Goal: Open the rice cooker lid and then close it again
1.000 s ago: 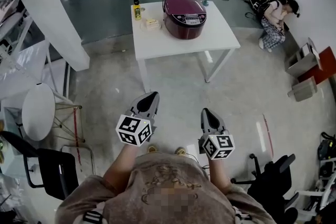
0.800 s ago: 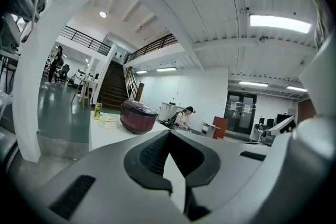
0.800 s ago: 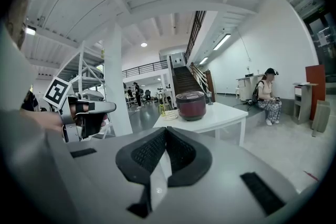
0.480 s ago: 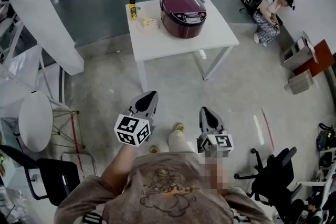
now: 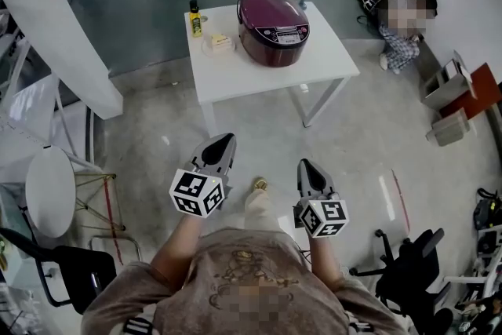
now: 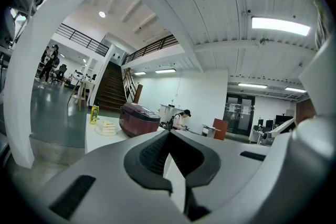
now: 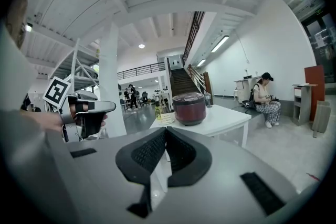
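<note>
The table (image 5: 259, 73) ahead holds the cooker (image 5: 274, 26), lid down; your left gripper (image 5: 222, 143) and right gripper (image 5: 307, 168) are clenched on nothing, well apart from it.

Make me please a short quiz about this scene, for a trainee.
1. True or false: the lid of the rice cooker stands open.
2. What stands on the white table at the cooker's left in the head view? A) a yellow bottle B) a kettle C) a frying pan
3. Fill in: the jaws of the left gripper and right gripper are both ____.
Key: 1 false, the lid is down. 2 A. 3 shut, with nothing between them.
</note>
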Demonstrator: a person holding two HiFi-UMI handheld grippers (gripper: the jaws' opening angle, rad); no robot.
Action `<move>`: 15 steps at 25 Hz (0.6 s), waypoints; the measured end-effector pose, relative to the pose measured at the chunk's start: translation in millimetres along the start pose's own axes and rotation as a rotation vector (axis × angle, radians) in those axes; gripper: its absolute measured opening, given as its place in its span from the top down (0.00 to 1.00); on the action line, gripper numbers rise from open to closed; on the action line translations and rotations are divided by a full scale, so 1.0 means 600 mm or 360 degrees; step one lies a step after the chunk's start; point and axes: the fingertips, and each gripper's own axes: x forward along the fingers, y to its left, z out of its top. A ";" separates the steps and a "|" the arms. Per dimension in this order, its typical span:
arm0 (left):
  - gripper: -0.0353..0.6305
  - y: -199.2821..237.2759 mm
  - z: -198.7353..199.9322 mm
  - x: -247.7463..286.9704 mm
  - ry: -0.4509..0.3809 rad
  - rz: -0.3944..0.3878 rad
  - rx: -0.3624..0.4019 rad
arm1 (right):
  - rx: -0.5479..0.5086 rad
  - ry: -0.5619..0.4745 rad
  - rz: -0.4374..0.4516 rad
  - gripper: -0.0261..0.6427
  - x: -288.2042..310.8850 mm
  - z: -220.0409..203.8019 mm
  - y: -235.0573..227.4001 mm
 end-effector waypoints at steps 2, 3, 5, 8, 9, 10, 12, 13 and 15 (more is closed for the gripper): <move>0.92 0.006 0.003 0.020 -0.0005 0.0001 -0.0001 | 0.0006 -0.0002 0.0008 0.96 0.018 0.005 -0.011; 0.92 0.007 0.005 0.030 -0.0005 0.0002 -0.0003 | 0.0010 -0.0001 0.0010 0.96 0.025 0.009 -0.017; 0.92 0.009 0.009 0.048 -0.0004 0.0003 -0.0006 | 0.0011 0.0003 0.0013 0.96 0.039 0.017 -0.030; 0.92 0.019 0.019 0.076 0.0001 0.0009 -0.0009 | 0.0013 0.0011 0.0016 0.96 0.064 0.030 -0.048; 0.92 0.024 0.023 0.086 0.0003 0.0013 -0.0011 | 0.0014 0.0012 0.0017 0.96 0.075 0.034 -0.054; 0.92 0.030 0.026 0.098 0.0004 0.0017 -0.0012 | 0.0017 0.0013 0.0019 0.96 0.086 0.039 -0.060; 0.92 0.041 0.032 0.121 0.0007 0.0029 -0.0010 | 0.0023 0.0010 0.0023 0.96 0.107 0.049 -0.075; 0.92 0.046 0.036 0.133 0.0008 0.0036 -0.0009 | 0.0025 0.0007 0.0027 0.96 0.118 0.054 -0.083; 0.92 0.058 0.045 0.158 0.0006 0.0052 -0.0009 | 0.0028 0.0000 0.0038 0.96 0.143 0.068 -0.097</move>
